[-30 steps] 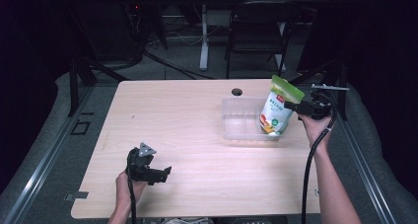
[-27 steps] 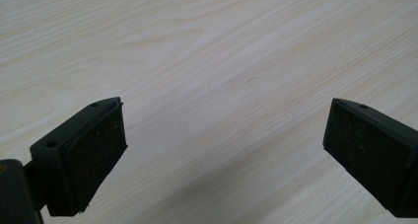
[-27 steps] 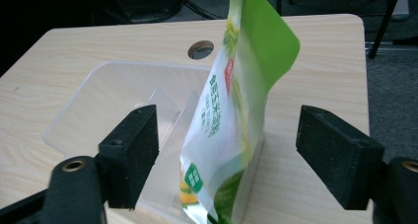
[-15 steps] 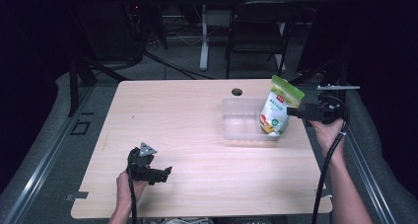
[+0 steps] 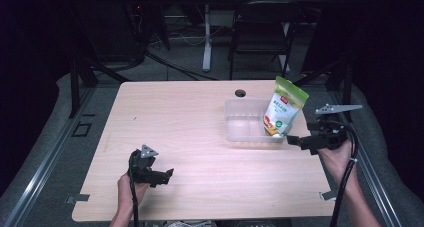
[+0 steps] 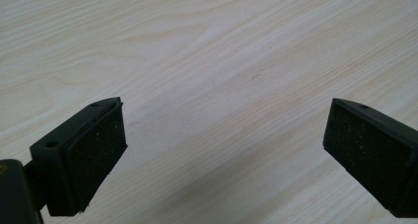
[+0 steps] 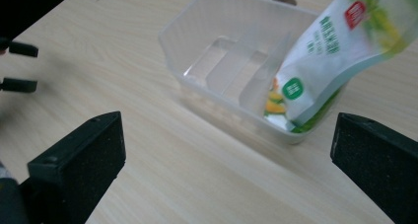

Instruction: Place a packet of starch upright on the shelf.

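Note:
A green and white snack pouch (image 5: 283,108) stands tilted in the right end of a clear plastic bin (image 5: 239,128), its top leaning out over the bin's right wall. My right gripper (image 5: 295,141) hovers just right of the bin, open, apart from the pouch. The right gripper view has its jaws (image 7: 226,160) spread wide, with the bin (image 7: 207,46) and the pouch (image 7: 330,46) beyond them. At the table's front left, my left gripper (image 5: 167,177) is open over bare wood (image 6: 222,61), nothing between its pads (image 6: 93,155).
The light wooden table (image 5: 175,117) has a round cable hole (image 5: 240,93) behind the bin. Its right edge runs close under my right hand. A chair (image 5: 262,37) and dark stands are beyond the far edge. The left gripper's tips (image 7: 19,66) show far off in the right gripper view.
My right gripper was at the pouch a second ago; it has since drawn back right and toward the person. The pouch stays leaning in the bin. The left gripper has not moved.

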